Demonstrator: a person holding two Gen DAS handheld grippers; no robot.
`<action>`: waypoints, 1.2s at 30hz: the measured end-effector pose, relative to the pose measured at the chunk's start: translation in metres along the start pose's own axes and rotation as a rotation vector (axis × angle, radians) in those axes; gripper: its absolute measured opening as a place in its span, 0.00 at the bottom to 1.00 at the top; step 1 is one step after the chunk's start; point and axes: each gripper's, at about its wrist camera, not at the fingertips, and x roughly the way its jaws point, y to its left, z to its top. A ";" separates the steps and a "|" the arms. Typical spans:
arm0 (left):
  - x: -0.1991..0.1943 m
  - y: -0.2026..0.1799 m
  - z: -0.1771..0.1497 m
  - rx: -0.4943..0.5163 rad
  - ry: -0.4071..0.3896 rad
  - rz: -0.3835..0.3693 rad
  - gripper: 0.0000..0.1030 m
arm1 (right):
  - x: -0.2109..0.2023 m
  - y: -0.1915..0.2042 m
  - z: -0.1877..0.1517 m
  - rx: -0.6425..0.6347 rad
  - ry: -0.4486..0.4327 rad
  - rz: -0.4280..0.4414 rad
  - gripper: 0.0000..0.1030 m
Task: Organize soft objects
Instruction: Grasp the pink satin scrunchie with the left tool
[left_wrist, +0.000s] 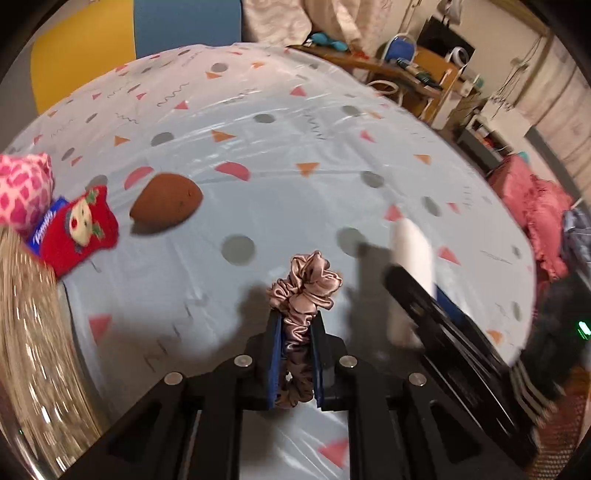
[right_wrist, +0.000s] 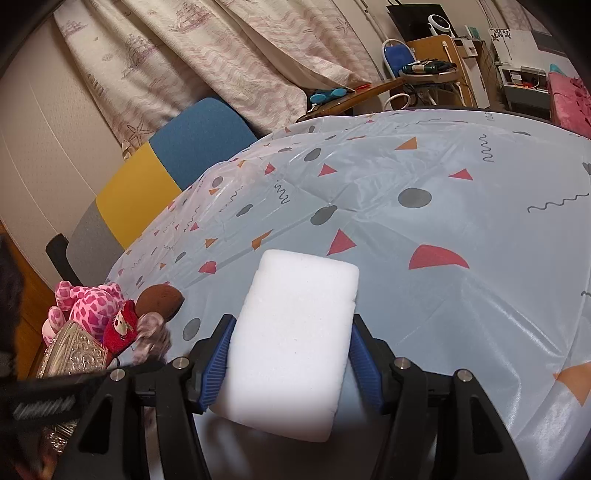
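Scrunchie (left_wrist: 301, 295), dusty-pink satin, clamped between the blue pads of the left gripper (left_wrist: 297, 325) and held above the patterned tablecloth (left_wrist: 280, 155). White sponge block (right_wrist: 291, 339) pinched at its sides by the right gripper (right_wrist: 291, 354), likewise held over the cloth. At the table's left edge, clustered: brown egg-shaped sponge (left_wrist: 166, 205), red reindeer sock (left_wrist: 83, 229) lying on a blue tissue pack (left_wrist: 46, 229), pink spotted plush toy (left_wrist: 22, 192), and an embossed silver box (right_wrist: 74, 354) just beside them. Beyond the table: blue-and-yellow chair (right_wrist: 166, 166) and printed curtain (right_wrist: 207, 51).
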 end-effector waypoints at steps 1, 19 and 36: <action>-0.004 -0.005 -0.007 -0.001 -0.005 -0.011 0.14 | 0.000 0.000 0.000 -0.001 0.000 -0.001 0.60; -0.087 -0.003 -0.081 -0.076 -0.196 -0.142 0.14 | 0.000 0.011 -0.001 -0.058 0.001 -0.083 0.59; -0.154 0.043 -0.136 -0.139 -0.335 -0.136 0.14 | -0.001 0.025 -0.003 -0.127 -0.007 -0.170 0.60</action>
